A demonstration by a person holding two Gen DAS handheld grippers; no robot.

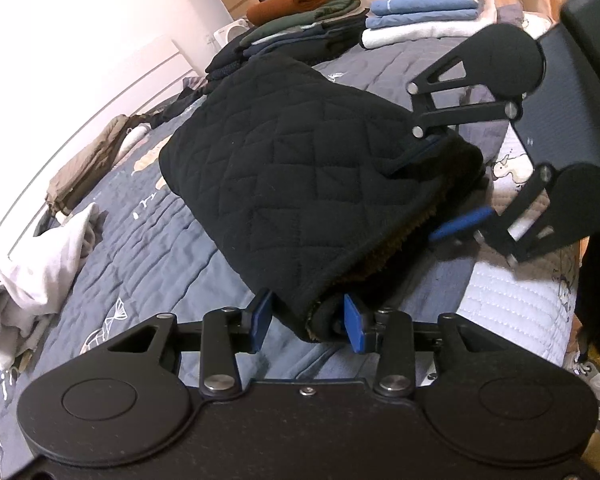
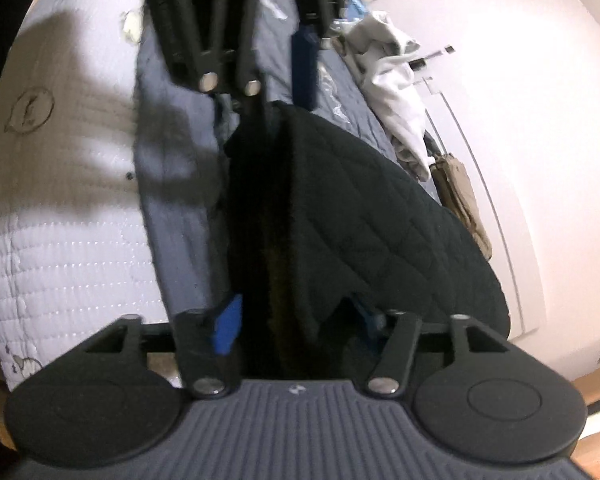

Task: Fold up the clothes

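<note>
Black quilted garment [image 1: 300, 184], folded into a thick bundle with a darker fuzzy lining showing along its near edge, lies at the middle of the left wrist frame on a grey-blue quilted bedspread [image 1: 148, 240]. At the bottom centre of that frame the left gripper [image 1: 308, 320] has its two blue pads on either side of the bundle's near corner, and the fabric fills the gap between them, so it is clamped on the garment. At the right of the same frame the right gripper [image 1: 444, 188] comes in from the side; one blue finger lies on top of the bundle's right edge and the other underneath it, gripping the layered edge. In the right wrist frame the garment [image 2: 380, 216] runs from the bottom centre up the middle, its folded edge held upright between the blue pads of the right gripper [image 2: 296, 320], while the left gripper [image 2: 288, 68] hangs blurred at the top. Behind the bundle, in the upper middle of the left wrist frame, stand a stack of dark folded clothes [image 1: 300, 28] topped with a brown piece and a stack of blue and white folded clothes [image 1: 424, 12]. A loose white garment [image 1: 32, 272] sits crumpled at the lower left, and a tan one [image 1: 88, 164] lies above it by the wall
</note>
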